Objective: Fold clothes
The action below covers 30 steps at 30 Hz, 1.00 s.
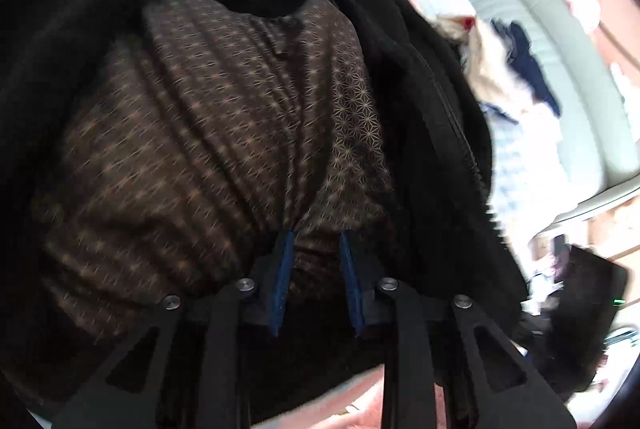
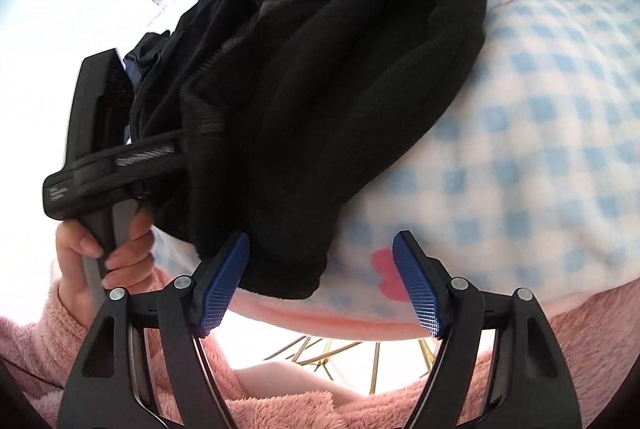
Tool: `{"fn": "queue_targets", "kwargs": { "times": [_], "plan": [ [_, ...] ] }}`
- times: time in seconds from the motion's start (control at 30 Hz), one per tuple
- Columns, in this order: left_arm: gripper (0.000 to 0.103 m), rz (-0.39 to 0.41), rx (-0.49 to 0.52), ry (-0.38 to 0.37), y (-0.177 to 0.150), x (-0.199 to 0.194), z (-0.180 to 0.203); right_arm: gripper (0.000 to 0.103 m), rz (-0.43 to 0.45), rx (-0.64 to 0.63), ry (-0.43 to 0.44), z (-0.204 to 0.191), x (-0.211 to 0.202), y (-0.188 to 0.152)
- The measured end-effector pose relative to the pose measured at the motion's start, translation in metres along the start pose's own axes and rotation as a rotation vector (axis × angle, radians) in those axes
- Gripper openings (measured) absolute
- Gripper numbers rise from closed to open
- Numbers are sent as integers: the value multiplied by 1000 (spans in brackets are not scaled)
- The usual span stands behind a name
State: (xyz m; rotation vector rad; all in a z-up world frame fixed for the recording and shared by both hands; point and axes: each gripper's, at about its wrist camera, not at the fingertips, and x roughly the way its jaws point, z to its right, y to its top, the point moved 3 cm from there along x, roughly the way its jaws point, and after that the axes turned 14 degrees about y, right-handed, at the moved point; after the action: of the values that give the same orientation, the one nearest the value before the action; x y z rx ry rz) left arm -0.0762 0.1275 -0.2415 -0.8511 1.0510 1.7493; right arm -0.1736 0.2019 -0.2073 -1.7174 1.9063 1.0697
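Black fleece jacket (image 2: 320, 77) lying on checked bed blanket (image 2: 540, 117), long axis running 1 to 7 o'clock. Right hand-held gripper (image 2: 320, 285) hovering wide open, empty, hem between jaws. Left hand-held gripper (image 1: 316, 277) half-closed around patterned lining (image 1: 208, 133), grip uncertain.

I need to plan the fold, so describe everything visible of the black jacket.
The black jacket is a soft, fleecy garment, crumpled in a heap on the checked blanket. It has a brown star-patterned lining, a zip along one edge and a ribbed cuff. The left gripper has lining bunched between its pads; the open right gripper straddles the hem.
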Motion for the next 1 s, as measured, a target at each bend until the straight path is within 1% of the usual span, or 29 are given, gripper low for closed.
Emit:
{"fn": "queue_targets", "kwargs": {
  "times": [0.07, 0.17, 0.2, 0.27, 0.33, 0.37, 0.4, 0.43, 0.47, 0.5, 0.53, 0.57, 0.6, 0.67, 0.77, 0.8, 0.9, 0.93, 0.97, 1.0],
  "plan": [
    [36, 10, -24, -67, -6, -11, -6, 76, -21, 26, 3, 4, 11, -4],
    [37, 9, 6, -163, -17, -25, -1, 78, -24, 31, -11, 4, 18, -5],
    [44, 9, 14, -192, -19, -28, 4, 78, -25, 29, -17, 2, 21, -5],
    [53, 6, 22, -253, -25, -34, 10, 78, -29, 8, -38, -4, 27, -2],
    [54, 12, 0, -309, -27, -37, 15, 77, -34, 10, -48, -5, 29, -4],
    [59, 16, -13, -336, -27, -38, 19, 77, -37, 14, -53, -5, 30, -6],
    [64, 17, -15, -337, -26, -37, 22, 77, -41, 18, -57, -4, 32, -7],
    [64, 14, -8, -310, -23, -32, 25, 77, -45, 20, -60, -5, 34, -8],
    [63, 10, 1, -275, -19, -27, 27, 78, -51, 18, -61, -6, 36, -10],
    [59, 6, 12, -227, -17, -20, 28, 78, -57, 16, -61, -7, 38, -11],
    [50, -6, 22, -162, -14, -10, 31, 78, -62, 12, -58, -9, 38, -11],
    [23, -27, 27, -95, -13, 0, 31, 78, -59, 6, -56, -11, 37, -10],
    [18, -44, 26, -54, -14, 6, 29, 77, -49, 0, -56, -13, 33, -8],
    [13, -43, 0, -59, -17, 8, 24, 76, -10, -7, -60, -15, 22, -1],
    [10, -38, -19, -89, -24, 2, 18, 76, 58, -7, -69, -15, 3, 11],
    [9, -44, -24, -94, -27, 1, 16, 77, 70, 10, -67, -12, 1, 14],
    [10, -57, -17, -104, -31, 3, 22, 77, 69, 69, -64, -3, 12, 30],
    [10, -53, -17, -112, -33, -1, 15, 77, 66, 84, -61, -3, 18, 36],
    [13, -48, -19, -121, -36, -9, 1, 77, 66, 90, -62, -3, 21, 39],
    [23, -39, -24, -135, -38, -18, -12, 77, 68, 85, -66, -4, 20, 41]
  ]
}}
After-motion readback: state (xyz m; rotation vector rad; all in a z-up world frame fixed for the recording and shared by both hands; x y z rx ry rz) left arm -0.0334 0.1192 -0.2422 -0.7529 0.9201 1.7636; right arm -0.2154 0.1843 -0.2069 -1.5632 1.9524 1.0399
